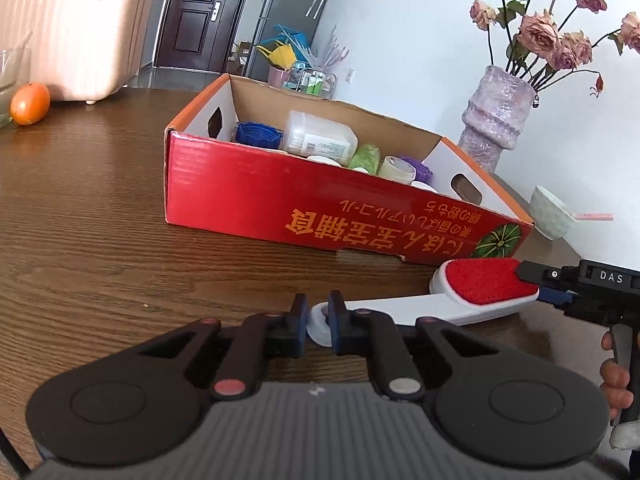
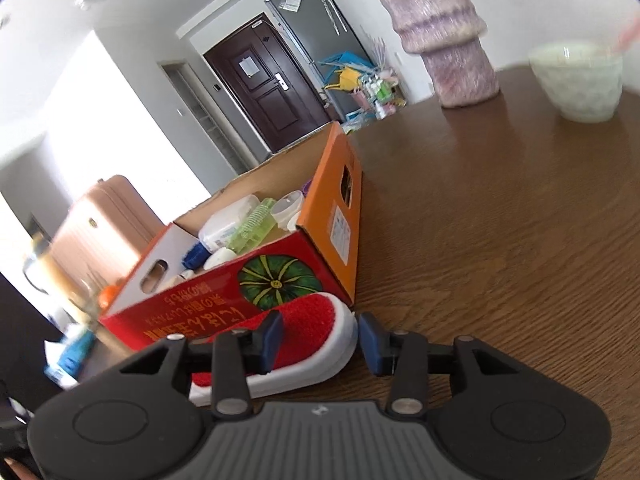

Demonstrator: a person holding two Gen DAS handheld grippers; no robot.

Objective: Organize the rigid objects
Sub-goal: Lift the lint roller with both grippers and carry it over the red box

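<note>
Here, lint brush (image 1: 460, 292) lies flat, handle pointing left.

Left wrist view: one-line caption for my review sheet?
Left gripper shut on lint brush handle, right gripper at its red head, beside the box.

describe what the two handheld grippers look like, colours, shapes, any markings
Both are matte black. The left gripper and right gripper each have a ribbed grey body, two round black discs at the sides, linkage arms with red or silver pivot caps, and dark blue finger pads. Seen from the left wrist camera, the right one carries white "DAS" lettering.
</note>
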